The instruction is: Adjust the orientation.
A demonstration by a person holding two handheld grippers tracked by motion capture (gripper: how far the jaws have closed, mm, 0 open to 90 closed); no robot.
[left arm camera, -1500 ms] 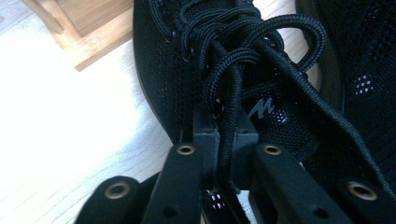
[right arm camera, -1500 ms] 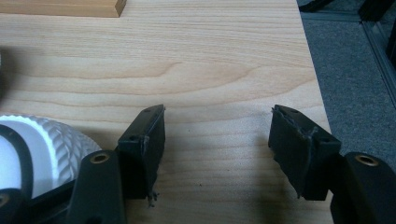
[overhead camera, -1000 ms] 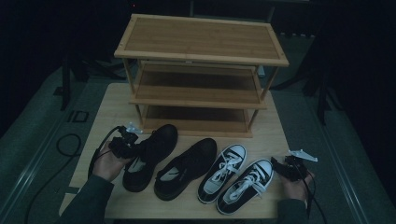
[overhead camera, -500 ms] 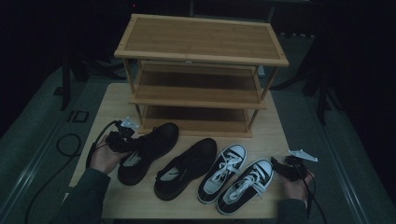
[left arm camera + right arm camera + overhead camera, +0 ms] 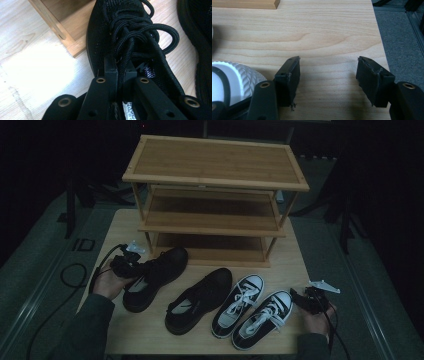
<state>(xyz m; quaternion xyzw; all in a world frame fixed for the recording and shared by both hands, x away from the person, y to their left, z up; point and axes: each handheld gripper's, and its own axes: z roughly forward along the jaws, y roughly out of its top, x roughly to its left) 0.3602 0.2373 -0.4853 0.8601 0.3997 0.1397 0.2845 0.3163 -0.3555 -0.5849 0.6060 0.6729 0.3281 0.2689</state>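
One black shoe shifted leftward

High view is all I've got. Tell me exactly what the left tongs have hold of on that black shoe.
Observer: The left tongs pinch the black shoe at the near end of its laces. The jaws have just eased open slightly, with lace and upper between them.
Operator: Now give me the right tongs.
Observer: The right tongs stand wide open, with bare table between the jaws.
Operator: Say what lies nearest them.
Observer: A sneaker's white ribbed toe cap sits just beside one jaw, not between the two.
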